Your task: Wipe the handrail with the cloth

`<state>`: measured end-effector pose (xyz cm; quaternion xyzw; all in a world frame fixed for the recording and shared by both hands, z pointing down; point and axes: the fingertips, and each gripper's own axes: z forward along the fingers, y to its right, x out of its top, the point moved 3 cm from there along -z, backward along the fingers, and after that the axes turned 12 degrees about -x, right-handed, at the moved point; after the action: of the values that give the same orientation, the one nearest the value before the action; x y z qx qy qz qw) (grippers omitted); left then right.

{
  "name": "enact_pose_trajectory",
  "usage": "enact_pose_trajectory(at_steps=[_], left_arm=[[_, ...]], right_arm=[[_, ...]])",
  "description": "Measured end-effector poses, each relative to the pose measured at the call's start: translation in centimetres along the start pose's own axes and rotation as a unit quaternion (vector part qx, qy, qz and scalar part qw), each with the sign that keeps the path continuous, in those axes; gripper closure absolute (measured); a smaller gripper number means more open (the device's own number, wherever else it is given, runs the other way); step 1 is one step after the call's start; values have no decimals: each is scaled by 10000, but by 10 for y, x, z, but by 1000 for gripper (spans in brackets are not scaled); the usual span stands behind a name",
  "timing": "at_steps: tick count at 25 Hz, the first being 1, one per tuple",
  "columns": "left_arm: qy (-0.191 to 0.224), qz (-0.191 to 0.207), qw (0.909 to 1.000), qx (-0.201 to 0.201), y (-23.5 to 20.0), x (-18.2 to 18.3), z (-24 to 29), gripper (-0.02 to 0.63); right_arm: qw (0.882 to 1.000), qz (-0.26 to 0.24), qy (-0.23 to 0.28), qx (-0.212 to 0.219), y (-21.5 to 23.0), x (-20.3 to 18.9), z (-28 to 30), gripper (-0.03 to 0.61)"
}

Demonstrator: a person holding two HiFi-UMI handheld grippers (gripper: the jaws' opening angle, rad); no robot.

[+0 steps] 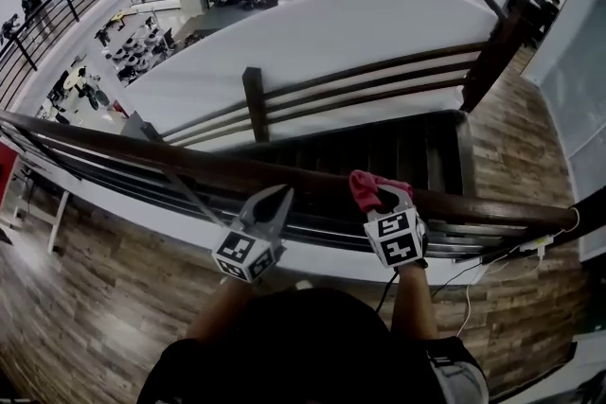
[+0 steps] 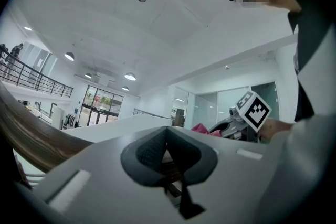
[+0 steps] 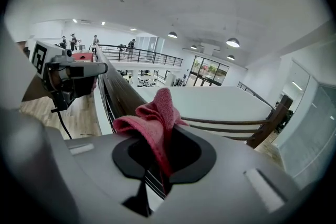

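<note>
Right gripper (image 1: 381, 196): jaws clamped on the bunched pink cloth (image 1: 364, 186), held over the top of the dark wooden handrail (image 1: 170, 161). Left gripper (image 1: 282, 196): just to the left, jaws closed with nothing between them, tips at the same rail.

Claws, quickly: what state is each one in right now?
Left claw: closed, holding nothing.
Right claw: closed on the pink cloth.
</note>
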<state>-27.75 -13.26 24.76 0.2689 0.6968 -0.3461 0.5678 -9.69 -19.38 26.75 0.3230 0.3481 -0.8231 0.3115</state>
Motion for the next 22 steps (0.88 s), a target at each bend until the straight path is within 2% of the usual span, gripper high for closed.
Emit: enact_pose_trajectory(at_steps=[4, 9, 22], left_arm=[[-89, 43, 9998, -148, -10, 1, -6, 615], [-119, 173, 9995, 237, -38, 6, -28, 615], [-267, 28, 9996, -5, -73, 14, -66, 615]], right_arm=[[10000, 84, -24, -15, -15, 7, 5, 528], [9999, 91, 15, 79, -40, 27, 7, 528], [9997, 190, -47, 177, -83, 59, 21, 528]])
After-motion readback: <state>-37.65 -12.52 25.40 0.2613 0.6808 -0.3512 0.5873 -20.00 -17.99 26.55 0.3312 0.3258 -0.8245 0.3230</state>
